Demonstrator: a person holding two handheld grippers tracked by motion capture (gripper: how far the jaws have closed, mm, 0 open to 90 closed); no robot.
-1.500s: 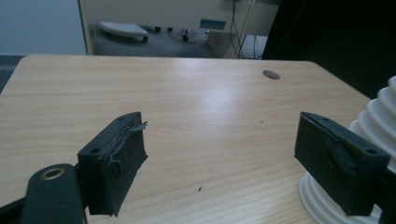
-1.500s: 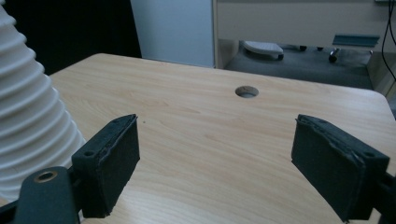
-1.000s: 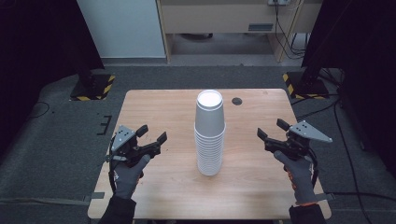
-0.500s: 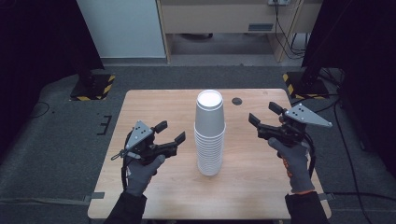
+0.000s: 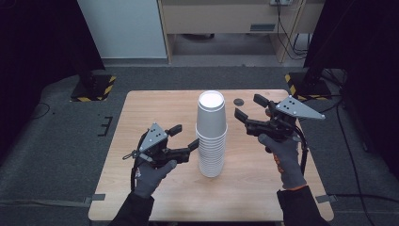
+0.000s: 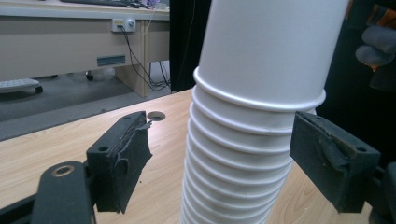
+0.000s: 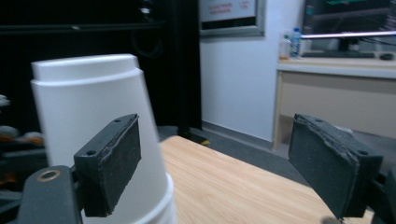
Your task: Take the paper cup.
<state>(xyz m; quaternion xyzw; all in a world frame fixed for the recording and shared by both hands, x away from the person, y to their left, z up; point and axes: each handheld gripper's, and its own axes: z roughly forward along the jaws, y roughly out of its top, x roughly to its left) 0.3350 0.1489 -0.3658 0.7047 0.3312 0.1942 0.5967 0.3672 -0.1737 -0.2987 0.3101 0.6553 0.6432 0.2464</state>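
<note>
Two grippers flank a tall stack of white paper cups (image 5: 211, 136) that stands upside down near the middle of the wooden table (image 5: 155, 106). On the stack's left, the left gripper (image 5: 184, 140) has its jaws spread wide, one on each side of the lower rims without touching them. Higher, level with the top cup, the right gripper (image 5: 249, 107) is on the right, its jaws also spread and holding nothing. Behind the stack, a small dark hole (image 5: 239, 101) marks the table.
</note>
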